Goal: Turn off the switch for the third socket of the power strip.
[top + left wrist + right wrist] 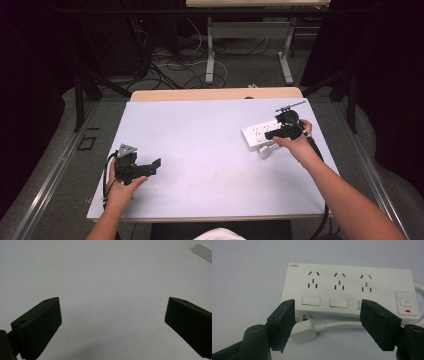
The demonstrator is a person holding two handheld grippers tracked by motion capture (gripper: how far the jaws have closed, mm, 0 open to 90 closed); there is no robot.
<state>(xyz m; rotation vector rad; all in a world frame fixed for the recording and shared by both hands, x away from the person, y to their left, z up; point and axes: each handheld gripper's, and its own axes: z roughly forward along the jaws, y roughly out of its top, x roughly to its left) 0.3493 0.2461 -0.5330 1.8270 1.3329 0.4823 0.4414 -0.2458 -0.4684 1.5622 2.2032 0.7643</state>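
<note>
A white power strip (pixel 258 134) (pixel 347 287) with three sockets, switches and a lit red indicator lies at the table's right side. Its white plug (pixel 303 333) (pixel 264 152) lies on the table in front of the strip, on its white cable (pixel 342 325). My right gripper (pixel 271 134) (pixel 327 308) is open and hovers just above the plug and cable. The plug sits close to the left jaw, and no pad presses on it. My left gripper (pixel 154 167) (pixel 113 303) is open over bare table at the left, with nothing between its jaws.
A white mat (pixel 210 150) covers the wooden table, whose far edge (pixel 215 94) shows bare wood. A corner of the power strip (pixel 203 250) appears at the top right of the left gripper view. Loose cables and another table's legs (pixel 210 55) stand on the floor beyond.
</note>
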